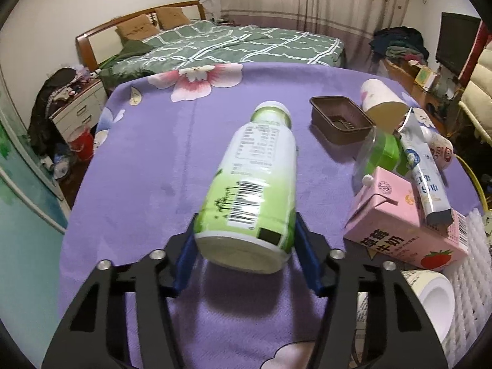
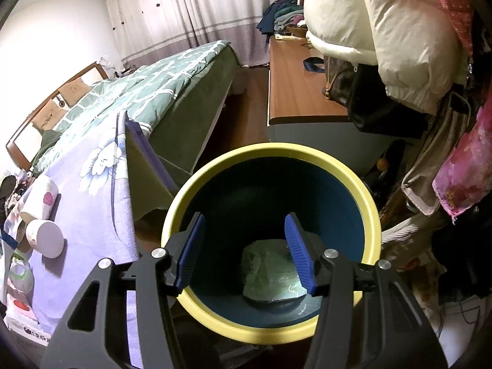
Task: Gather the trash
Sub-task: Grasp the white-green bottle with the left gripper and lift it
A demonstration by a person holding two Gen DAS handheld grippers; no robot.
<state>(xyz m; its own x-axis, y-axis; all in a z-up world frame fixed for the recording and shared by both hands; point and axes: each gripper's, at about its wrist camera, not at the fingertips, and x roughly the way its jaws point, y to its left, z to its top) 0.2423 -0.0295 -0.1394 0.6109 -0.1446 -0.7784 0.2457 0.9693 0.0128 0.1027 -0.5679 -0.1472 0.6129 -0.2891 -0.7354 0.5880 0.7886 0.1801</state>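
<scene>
left gripper (image 1: 244, 243): blue pads pressed on both sides of the green-and-white bottle (image 1: 255, 184) at its base, on the purple cloth (image 1: 138, 184) | bottle axis: along the fingers, cap far | right gripper (image 2: 244, 252): half open, empty, above yellow-rimmed bin (image 2: 196, 172)

- Bottle (image 1: 255, 181): glossy plastic, slick shrink label.
- Surface (image 1: 147, 184) cover: matt, fuzzy purple cloth.
- Pink carton (image 1: 402, 218): smooth coated paper.
- Bin (image 2: 270, 160): smooth yellow plastic rim.
- Gripper (image 1: 246, 246) pads: ribbed blue plastic.
</scene>
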